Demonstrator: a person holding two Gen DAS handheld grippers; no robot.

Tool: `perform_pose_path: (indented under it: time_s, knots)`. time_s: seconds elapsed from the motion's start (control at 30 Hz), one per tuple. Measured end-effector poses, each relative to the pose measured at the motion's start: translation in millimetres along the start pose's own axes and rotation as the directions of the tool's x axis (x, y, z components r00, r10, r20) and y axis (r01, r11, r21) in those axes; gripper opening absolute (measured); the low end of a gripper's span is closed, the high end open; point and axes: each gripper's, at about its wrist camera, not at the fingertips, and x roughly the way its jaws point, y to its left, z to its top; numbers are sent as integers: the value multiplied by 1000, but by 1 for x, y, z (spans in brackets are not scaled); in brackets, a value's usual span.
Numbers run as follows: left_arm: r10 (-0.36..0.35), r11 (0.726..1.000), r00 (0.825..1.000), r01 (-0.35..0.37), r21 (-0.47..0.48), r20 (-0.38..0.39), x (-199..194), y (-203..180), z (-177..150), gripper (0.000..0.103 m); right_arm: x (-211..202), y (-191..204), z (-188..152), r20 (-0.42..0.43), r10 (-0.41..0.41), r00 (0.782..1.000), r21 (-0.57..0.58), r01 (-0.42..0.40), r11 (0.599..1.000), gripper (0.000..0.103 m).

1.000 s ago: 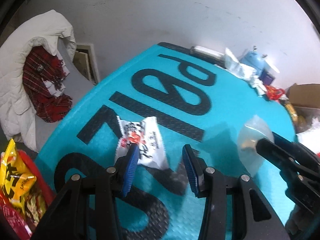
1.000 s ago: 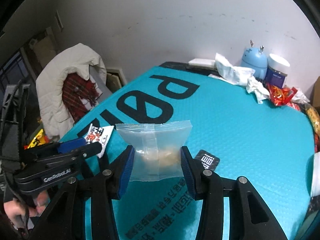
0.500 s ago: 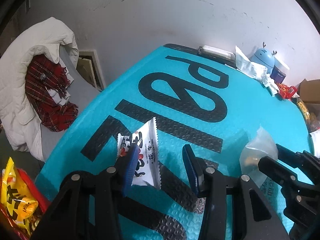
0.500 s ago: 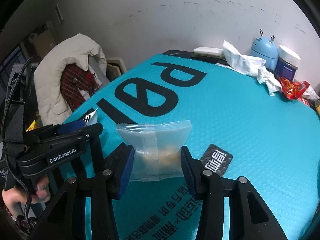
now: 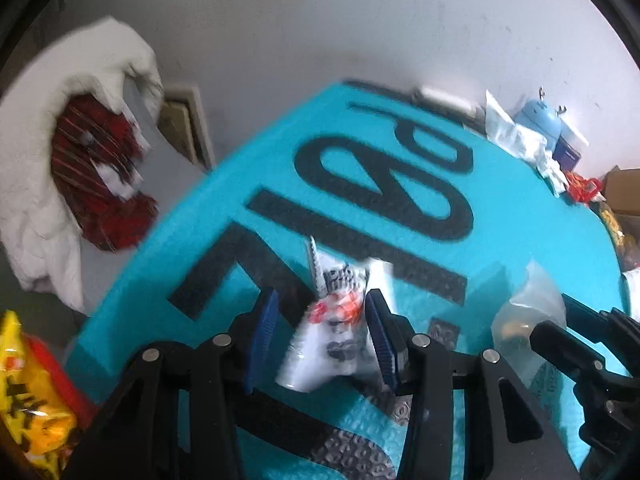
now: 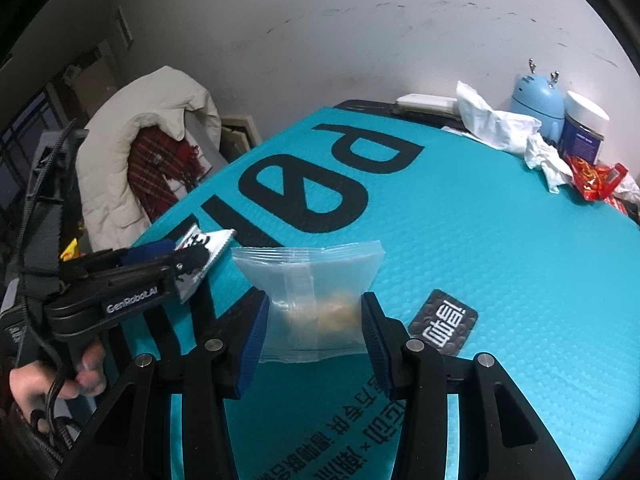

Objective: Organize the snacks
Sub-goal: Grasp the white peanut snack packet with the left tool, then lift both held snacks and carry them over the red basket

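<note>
The right gripper [image 6: 314, 334] is clamped on a clear snack bag [image 6: 310, 292], while the left gripper [image 5: 320, 336] has a white snack packet [image 5: 336, 332] between its fingers, grip unclear.

surface [image 6: 500, 240]: teal foam mat, embossed matt | clear packet [image 6: 316, 296]: glossy see-through plastic | white packet [image 5: 336, 332]: shiny printed film, left of clear packet | gripper pads [image 6: 252, 340]: ribbed blue rubber

The right gripper [image 6: 314, 330] pinches a clear snack bag [image 6: 310, 300] between its blue fingers [image 6: 252, 344] above the teal mat [image 6: 500, 248].
</note>
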Motion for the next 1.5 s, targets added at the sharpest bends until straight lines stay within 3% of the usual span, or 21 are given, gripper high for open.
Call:
perform_pose_path:
  time_s: [0.03, 0.1, 0.17, 0.23, 0.37, 0.93, 1.5]
  knots:
    - [-39, 999, 999, 38, -7, -37, 6, 1, -1, 46, 1, 1, 0, -3, 1, 1000, -1, -1, 1000, 46]
    - [-37, 999, 999, 37, 21, 9, 0, -3, -4, 47, 3, 2, -1, -10, 5, 1000, -3, -6, 1000, 46]
    - [-58, 998, 998, 58, 31, -1, 2, -6, -8, 47, 3, 2, -2, -10, 2, 1000, -8, -2, 1000, 46]
    - [-50, 997, 999, 49, 58, 15, 0, -11, -11, 32, 3, 1, -2, -8, -2, 1000, -5, 2, 1000, 46]
    - [-76, 994, 997, 75, 84, 11, -6, -17, -15, 25, 1, -1, -4, -9, -9, 1000, 7, 9, 1000, 46]
    - [-102, 985, 995, 100, 141, 2, -59, -35, -66, 25, -35, 8, -42, -29, -20, 999, 58, 21, 998, 46]
    - [-110, 984, 993, 114, 137, -41, -101, -30, -130, 25, -79, 46, -100, -104, -13, 995, -14, 12, 1000, 46]
